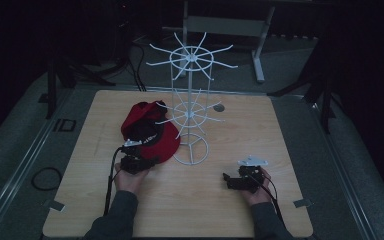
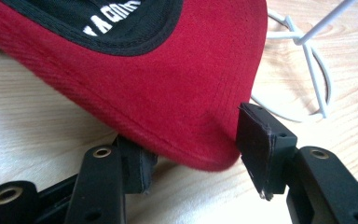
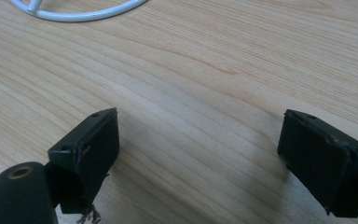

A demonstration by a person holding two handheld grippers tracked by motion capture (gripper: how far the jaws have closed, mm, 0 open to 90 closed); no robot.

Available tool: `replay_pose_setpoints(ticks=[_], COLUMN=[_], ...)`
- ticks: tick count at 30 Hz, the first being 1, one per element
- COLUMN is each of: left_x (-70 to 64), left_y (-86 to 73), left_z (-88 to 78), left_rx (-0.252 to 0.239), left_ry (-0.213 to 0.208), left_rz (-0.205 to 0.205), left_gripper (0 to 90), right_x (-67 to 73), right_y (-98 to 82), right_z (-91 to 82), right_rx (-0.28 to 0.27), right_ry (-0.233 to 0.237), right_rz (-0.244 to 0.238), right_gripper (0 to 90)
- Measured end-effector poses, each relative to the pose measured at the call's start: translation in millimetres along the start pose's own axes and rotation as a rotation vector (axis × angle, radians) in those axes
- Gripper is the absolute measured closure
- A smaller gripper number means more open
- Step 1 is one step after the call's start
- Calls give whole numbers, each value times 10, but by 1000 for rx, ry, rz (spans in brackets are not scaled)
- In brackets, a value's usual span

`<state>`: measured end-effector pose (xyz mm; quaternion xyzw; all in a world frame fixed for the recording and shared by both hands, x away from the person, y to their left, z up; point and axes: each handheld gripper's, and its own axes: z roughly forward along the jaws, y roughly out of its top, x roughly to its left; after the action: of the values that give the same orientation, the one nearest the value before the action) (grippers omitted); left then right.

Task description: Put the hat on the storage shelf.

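Note:
A red cap [image 1: 150, 131] with a black lining lies upside down on the wooden table [image 1: 205, 210], just left of a white wire rack [image 1: 191, 107]. In the left gripper view the cap's red brim [image 2: 168, 88] reaches down between the jaws of my left gripper [image 2: 191, 140]. One pad is tucked under the brim and the other stands at its rim, with no firm squeeze to be seen. In the high view my left gripper [image 1: 145, 161] sits at the cap's near edge. My right gripper [image 1: 228, 180] rests open on bare wood at the right, jaws wide apart [image 3: 198, 149].
The rack's round wire base [image 2: 307, 60] lies on the table close to the right of the cap, and its rim [image 3: 79, 14] curves ahead of the right gripper. Thin hooks stick out from the rack at two levels. A dark floor, stands and cables surround the table.

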<state>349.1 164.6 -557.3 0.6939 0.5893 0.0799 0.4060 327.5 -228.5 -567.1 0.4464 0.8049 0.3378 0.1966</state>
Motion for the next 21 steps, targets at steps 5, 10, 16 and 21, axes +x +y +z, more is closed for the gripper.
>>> replay_pose_setpoints(ticks=[5, 10, 16, 21], left_x=[-3, -16, -49, -85], left_y=[14, 28, 38, 34], left_z=[79, 93, 89, 92], left_rx=[1, -23, -30, -44], left_ry=[-15, -41, -24, -9], left_rz=[-21, -49, -60, -42], left_gripper=[497, 567, 618, 621], right_x=[0, 0, 0, 0], right_y=[0, 0, 0, 0], right_z=[0, 0, 0, 0], right_rx=[0, 0, 0, -1], right_ry=[0, 0, 0, 0], right_rz=[0, 0, 0, 0], right_gripper=[124, 125, 125, 125])
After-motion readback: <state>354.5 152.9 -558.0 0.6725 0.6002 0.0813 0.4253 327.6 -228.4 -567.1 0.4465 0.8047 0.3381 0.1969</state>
